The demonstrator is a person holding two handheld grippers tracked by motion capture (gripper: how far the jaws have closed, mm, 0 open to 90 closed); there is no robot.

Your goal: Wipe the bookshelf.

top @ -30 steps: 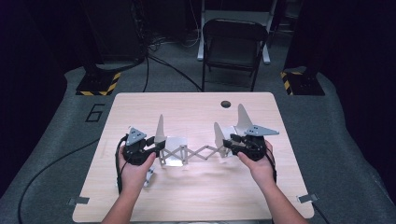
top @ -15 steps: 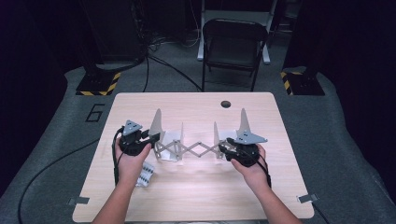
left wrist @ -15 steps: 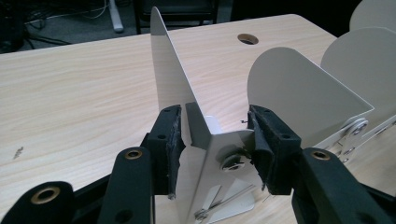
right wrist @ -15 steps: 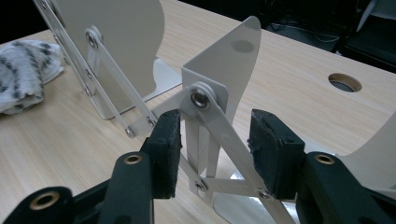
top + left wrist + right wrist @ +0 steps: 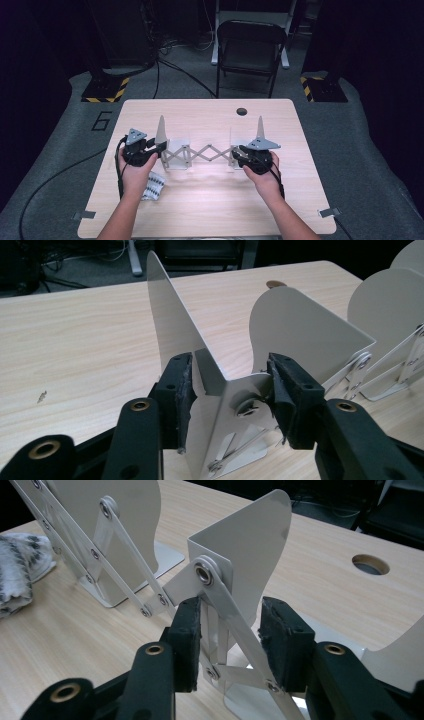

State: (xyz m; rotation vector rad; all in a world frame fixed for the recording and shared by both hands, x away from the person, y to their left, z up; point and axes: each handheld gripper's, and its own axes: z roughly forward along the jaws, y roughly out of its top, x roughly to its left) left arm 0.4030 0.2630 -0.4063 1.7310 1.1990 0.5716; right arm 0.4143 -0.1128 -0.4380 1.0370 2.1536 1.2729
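Note:
A white metal expanding rack (image 5: 207,152) with scissor links lies across the table's middle. My left gripper (image 5: 152,147) holds its left end. In the left gripper view the pads (image 5: 182,400) press the folded foot of the left end plate (image 5: 170,325), though the jaws (image 5: 230,390) have just been opening a little. My right gripper (image 5: 237,154) is at the rack's right end. Its jaws (image 5: 227,640) have just been closing, and they pinch the right end plate's (image 5: 250,545) bracket and links.
A crumpled patterned cloth (image 5: 152,186) lies by my left wrist, also visible as a cloth (image 5: 15,575) in the right gripper view. The wooden table (image 5: 210,215) has a round cable hole (image 5: 242,111) at the back. A folding chair (image 5: 250,50) stands beyond it.
The rack's end plates leaned and showed their faces earlier; now they stand upright and edge-on. Both hands have shifted slightly left and nearer, the right one a little lower.

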